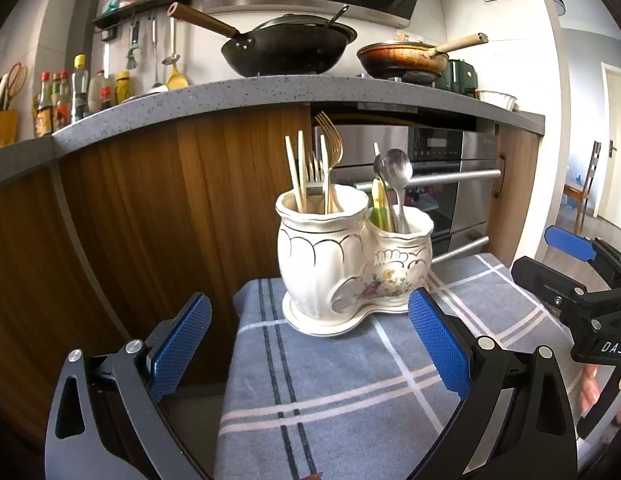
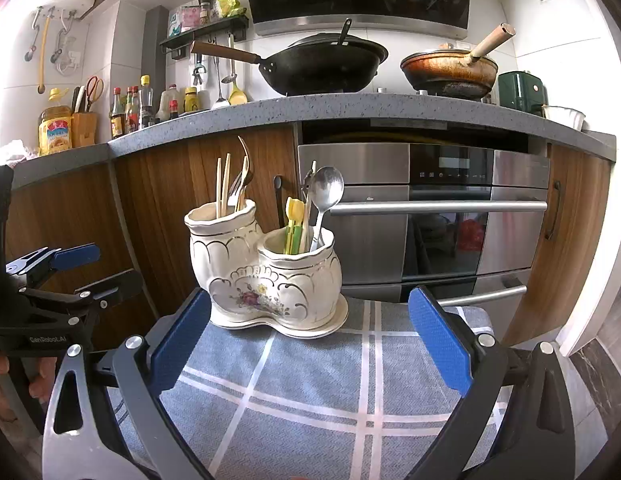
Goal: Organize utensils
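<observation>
A white ceramic double-pot utensil holder (image 1: 350,264) (image 2: 266,276) stands on its saucer at the far end of a grey checked cloth (image 1: 330,392) (image 2: 330,380). Its taller pot holds chopsticks (image 1: 296,170) (image 2: 222,184) and forks (image 1: 330,148) (image 2: 242,176). In the lower pot stand metal spoons (image 1: 396,172) (image 2: 326,192) and yellow-green utensils (image 1: 378,204) (image 2: 294,224). My left gripper (image 1: 310,332) is open and empty, just short of the holder. My right gripper (image 2: 310,328) is open and empty too, also facing the holder. Each gripper shows at the edge of the other's view.
Behind the cloth-covered stand are wooden cabinet doors (image 1: 170,184) and a steel oven (image 2: 430,208) under a grey countertop (image 1: 270,92). A black wok (image 2: 322,64) and a brown pan (image 2: 446,68) sit on the hob, with sauce bottles (image 2: 130,108) at the left.
</observation>
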`<state>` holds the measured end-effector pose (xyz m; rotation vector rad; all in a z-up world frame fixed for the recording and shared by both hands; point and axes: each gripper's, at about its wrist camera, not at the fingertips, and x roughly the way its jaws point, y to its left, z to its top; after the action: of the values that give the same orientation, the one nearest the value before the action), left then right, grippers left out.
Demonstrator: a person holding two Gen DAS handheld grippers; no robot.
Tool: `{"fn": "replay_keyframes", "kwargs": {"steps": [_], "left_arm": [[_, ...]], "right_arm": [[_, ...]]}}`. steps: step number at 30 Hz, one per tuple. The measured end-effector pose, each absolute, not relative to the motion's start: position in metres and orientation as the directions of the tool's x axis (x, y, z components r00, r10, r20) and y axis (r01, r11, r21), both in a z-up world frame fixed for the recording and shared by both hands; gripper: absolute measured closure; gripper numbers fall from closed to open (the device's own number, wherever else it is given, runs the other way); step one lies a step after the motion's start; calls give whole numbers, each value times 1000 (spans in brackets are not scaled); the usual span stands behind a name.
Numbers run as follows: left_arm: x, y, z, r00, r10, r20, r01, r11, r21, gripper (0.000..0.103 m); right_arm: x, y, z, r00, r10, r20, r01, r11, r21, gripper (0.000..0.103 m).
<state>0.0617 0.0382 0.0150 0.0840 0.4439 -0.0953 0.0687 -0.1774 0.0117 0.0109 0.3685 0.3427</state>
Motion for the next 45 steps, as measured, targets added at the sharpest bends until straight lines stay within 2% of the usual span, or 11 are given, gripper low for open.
{"fn": "replay_keyframes", "kwargs": {"steps": [45], "left_arm": [[60,36,12,902,-79,-425,120,990,73,5]], "right_arm": [[66,-176,12,874,332,-355,-327,942,77,6]]}}
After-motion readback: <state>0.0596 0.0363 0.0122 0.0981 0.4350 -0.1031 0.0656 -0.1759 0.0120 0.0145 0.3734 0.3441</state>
